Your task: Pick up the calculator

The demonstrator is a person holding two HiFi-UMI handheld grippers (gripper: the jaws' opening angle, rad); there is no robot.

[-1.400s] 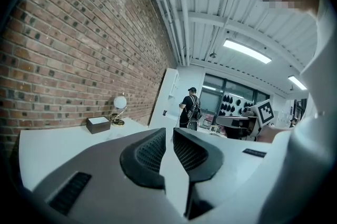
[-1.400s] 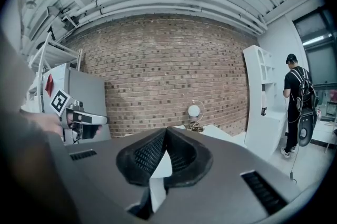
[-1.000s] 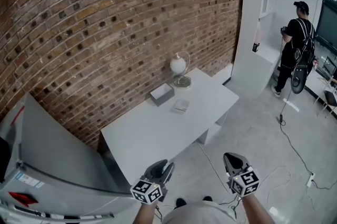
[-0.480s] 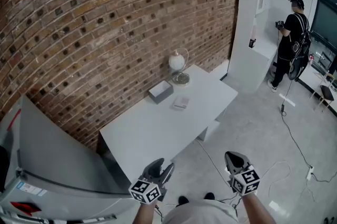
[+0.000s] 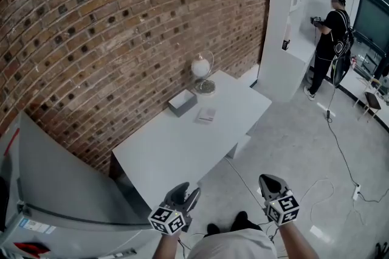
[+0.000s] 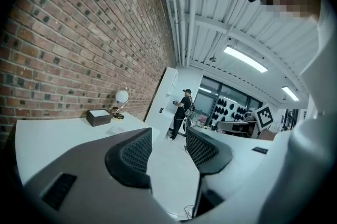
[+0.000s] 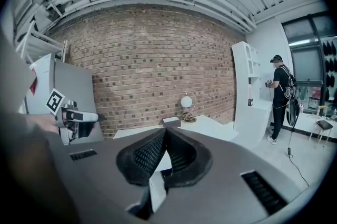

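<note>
- White counter (image 5: 182, 154) carries the calculator (image 5: 206, 115), well apart at 12 o'clock from the left tongs (image 5: 189, 192), seemingly the nearer; long axis unclear;
- Left tongs closing, empty; right tongs (image 5: 271, 180) closed, empty.

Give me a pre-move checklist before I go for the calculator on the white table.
1. Target located: ok. The calculator lies flat on the table.
2. Space round it: ok. It lies apart from the grey box and the globe lamp.
3. left gripper free: ok. Its jaws are apart and closing, with nothing between them.
4. right gripper ready to grasp: not ok. Its jaws are together and hold nothing.
5. Within reach: not ok. The calculator lies well beyond both grippers.
</note>
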